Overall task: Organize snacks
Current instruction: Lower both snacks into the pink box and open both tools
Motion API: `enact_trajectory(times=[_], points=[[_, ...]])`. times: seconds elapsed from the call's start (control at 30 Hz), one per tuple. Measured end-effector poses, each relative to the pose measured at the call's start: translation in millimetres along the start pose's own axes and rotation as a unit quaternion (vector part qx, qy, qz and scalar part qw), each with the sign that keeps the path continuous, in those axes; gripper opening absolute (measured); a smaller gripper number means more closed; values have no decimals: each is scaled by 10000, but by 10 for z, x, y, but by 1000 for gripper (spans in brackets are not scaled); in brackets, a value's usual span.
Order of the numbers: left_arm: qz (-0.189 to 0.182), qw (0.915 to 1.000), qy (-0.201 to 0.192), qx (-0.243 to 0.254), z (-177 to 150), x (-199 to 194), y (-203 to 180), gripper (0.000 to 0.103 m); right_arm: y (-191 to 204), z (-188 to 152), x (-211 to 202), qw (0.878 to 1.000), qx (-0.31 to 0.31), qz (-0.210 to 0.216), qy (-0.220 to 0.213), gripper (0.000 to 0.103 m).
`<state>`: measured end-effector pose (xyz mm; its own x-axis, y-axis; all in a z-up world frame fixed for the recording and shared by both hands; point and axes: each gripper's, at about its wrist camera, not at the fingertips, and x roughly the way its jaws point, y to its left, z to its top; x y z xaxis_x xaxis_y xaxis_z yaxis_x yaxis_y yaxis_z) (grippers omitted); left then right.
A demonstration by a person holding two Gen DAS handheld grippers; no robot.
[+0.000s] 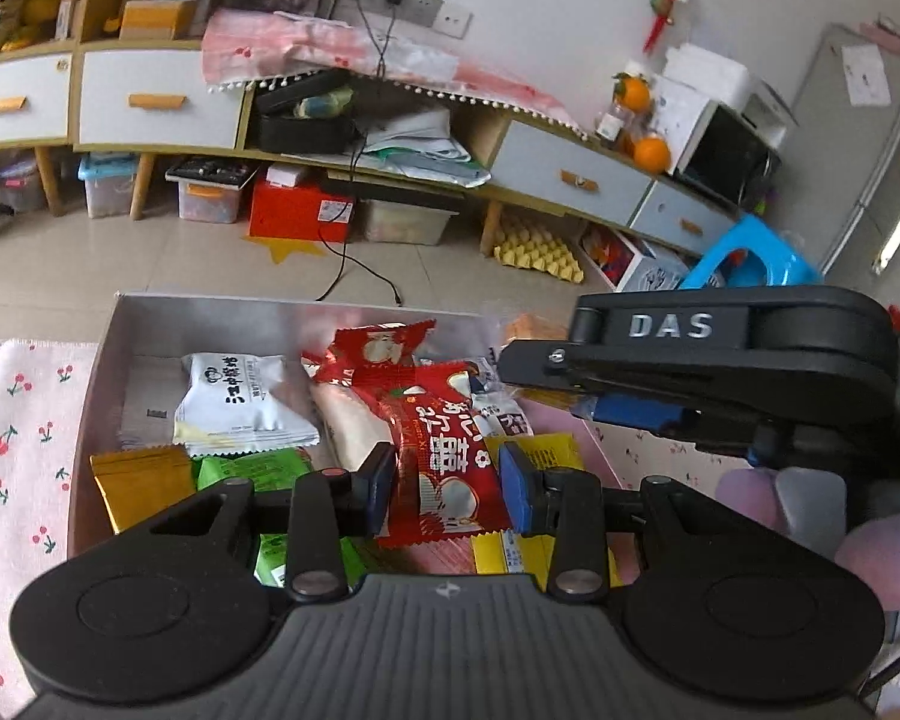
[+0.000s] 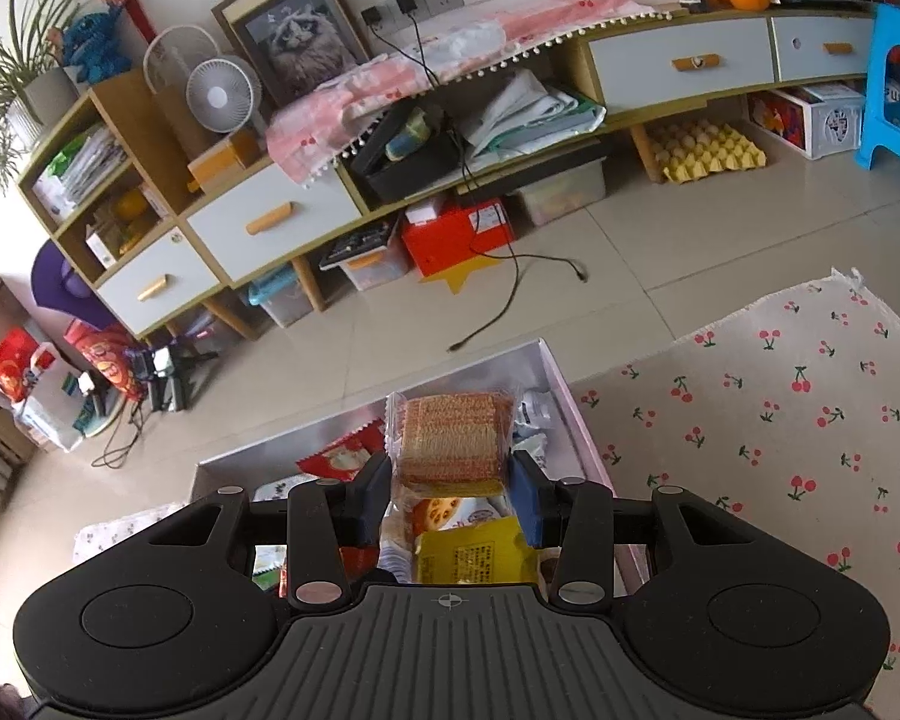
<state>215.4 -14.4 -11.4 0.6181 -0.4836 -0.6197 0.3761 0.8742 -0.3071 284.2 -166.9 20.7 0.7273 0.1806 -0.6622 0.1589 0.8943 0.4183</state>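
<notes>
The left claw [image 1: 447, 489] pinches a red snack packet [image 1: 444, 468] over the box [image 1: 222, 315], ready to drop it. At its two o'clock, the right claw [image 2: 450, 495] grips a clear-wrapped noodle cake [image 2: 453, 441] likewise.

A box [image 1: 150, 324] sits on a cloth [image 1: 24, 420] spread over the desk, with the floor [image 1: 450, 264] beyond its far wall. Inside the box lie many snack packets: a pale packet [image 1: 234, 402] toward the far left, a small pouch [image 1: 138, 480] in the near left corner. The left tool [image 1: 447, 489] holds a rice cracker packet [image 1: 444, 456] over the box's middle. The right tool [image 2: 450, 495] holds a noodle snack [image 2: 453, 438] above the box's right part. A long cabinet [image 2: 678, 69] stands against the wall behind.
</notes>
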Motion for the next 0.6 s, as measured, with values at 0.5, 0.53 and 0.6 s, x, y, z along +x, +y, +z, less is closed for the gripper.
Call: enact_trajectory(times=[0.5,0.53,0.6], points=[[357,9989,-158,269,23,-179,-172,73,-107,58,-330,9997,110,180,-132,69],[387,9987,-166,280,16,-218,-183,77,-126,53,-371,9997,120,180,-144,70],[475,9983,-188,285,0,-290,-197,82,-180,32,-456,9997,148,163,-130,72]])
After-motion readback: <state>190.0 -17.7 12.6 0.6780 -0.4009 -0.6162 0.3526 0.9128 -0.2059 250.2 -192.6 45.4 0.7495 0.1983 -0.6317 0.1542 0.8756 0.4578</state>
